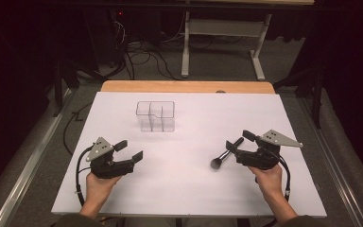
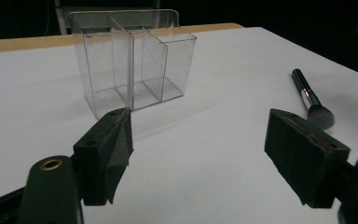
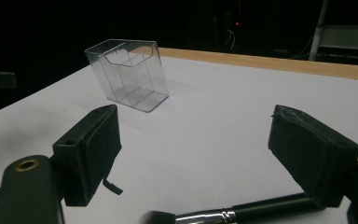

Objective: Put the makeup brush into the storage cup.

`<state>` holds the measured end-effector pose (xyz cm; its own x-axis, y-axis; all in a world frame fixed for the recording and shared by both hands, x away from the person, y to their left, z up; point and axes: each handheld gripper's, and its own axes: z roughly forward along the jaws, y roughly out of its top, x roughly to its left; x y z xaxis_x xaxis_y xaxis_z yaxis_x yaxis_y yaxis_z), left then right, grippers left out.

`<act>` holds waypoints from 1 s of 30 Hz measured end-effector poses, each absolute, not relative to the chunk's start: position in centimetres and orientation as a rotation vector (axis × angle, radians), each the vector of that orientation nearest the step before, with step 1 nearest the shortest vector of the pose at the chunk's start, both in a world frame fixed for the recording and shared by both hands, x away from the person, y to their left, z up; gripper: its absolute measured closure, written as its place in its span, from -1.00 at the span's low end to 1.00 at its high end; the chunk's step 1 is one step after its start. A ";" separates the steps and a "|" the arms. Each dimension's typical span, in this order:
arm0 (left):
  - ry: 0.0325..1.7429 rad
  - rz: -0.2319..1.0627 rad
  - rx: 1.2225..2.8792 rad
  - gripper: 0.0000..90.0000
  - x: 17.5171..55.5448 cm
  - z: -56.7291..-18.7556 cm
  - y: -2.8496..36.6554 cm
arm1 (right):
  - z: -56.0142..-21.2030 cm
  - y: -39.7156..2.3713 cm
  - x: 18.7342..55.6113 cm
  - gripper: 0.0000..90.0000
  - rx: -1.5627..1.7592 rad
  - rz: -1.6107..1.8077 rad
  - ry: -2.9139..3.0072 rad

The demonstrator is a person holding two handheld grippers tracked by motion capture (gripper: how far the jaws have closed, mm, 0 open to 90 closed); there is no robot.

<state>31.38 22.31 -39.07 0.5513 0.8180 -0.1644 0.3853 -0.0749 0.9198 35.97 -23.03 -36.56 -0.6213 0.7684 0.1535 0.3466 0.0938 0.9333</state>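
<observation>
Lying flat on the white surface [image 1: 189,189] at the right: makeup brush [image 1: 226,155], bristles toward the near side, handle between the wide-spread fingers of the right gripper [image 1: 237,140], not clamped. From the right gripper view, brush cut off at the bottom edge, bristles blurred. Left gripper [image 1: 129,150] spread wide too, holding nothing. Farther off, left of centre: clear divided organizer [image 1: 155,116], compartments plainest in the left gripper view.

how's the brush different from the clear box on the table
The brush lies flat near the right gripper; the clear box stands upright farther back, mid-table. The brush is dark and opaque, with a black handle, a metal collar and a grey bristle head; the box is see-through, with dividers inside. The brush is slim and long; the box is blocky. Both rest on the white table, ungripped.
</observation>
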 end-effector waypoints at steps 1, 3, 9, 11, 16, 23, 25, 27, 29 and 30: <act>1.020 0.488 1.683 -0.47 31.4 -39.1 22.3 | -36.6 -22.9 36.1 -0.59 1.098 1.539 2.008; 1.019 0.486 1.684 -0.47 31.4 -39.1 22.3 | -36.6 -22.6 36.4 -0.59 1.094 1.532 2.017; 1.017 0.486 1.686 -0.47 31.4 -39.1 22.3 | -36.5 -22.0 36.9 -0.59 1.088 1.527 2.022; 1.018 0.486 1.686 -0.47 31.4 -39.1 22.3 | -36.4 -21.8 37.0 -0.59 1.092 1.525 2.025; 1.016 0.485 1.687 -0.47 31.4 -39.1 22.3 | -36.4 -21.1 37.5 -0.59 1.088 1.519 2.032; 1.010 0.481 1.683 -0.48 31.4 -39.0 22.3 | -36.3 -20.6 38.2 -0.59 1.090 1.512 2.024; 1.011 0.481 1.680 -0.48 31.4 -39.0 22.3 | -36.3 -20.5 38.4 -0.59 1.098 1.511 2.016; 1.013 0.481 1.677 -0.48 31.4 -39.0 22.4 | -36.3 -20.4 38.7 -0.59 1.109 1.506 2.010; 1.014 0.481 1.675 -0.48 31.4 -39.0 22.4 | -36.3 -20.2 39.0 -0.58 1.113 1.508 2.004; 1.014 0.481 1.676 -0.48 31.4 -39.0 22.4 | -36.3 -20.1 39.1 -0.58 1.112 1.511 2.002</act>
<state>31.35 22.39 -39.02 0.5570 0.8129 -0.1699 0.3825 -0.0695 0.9213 39.11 -20.13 -36.31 -0.6060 0.7819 0.1462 0.3550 0.1014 0.9293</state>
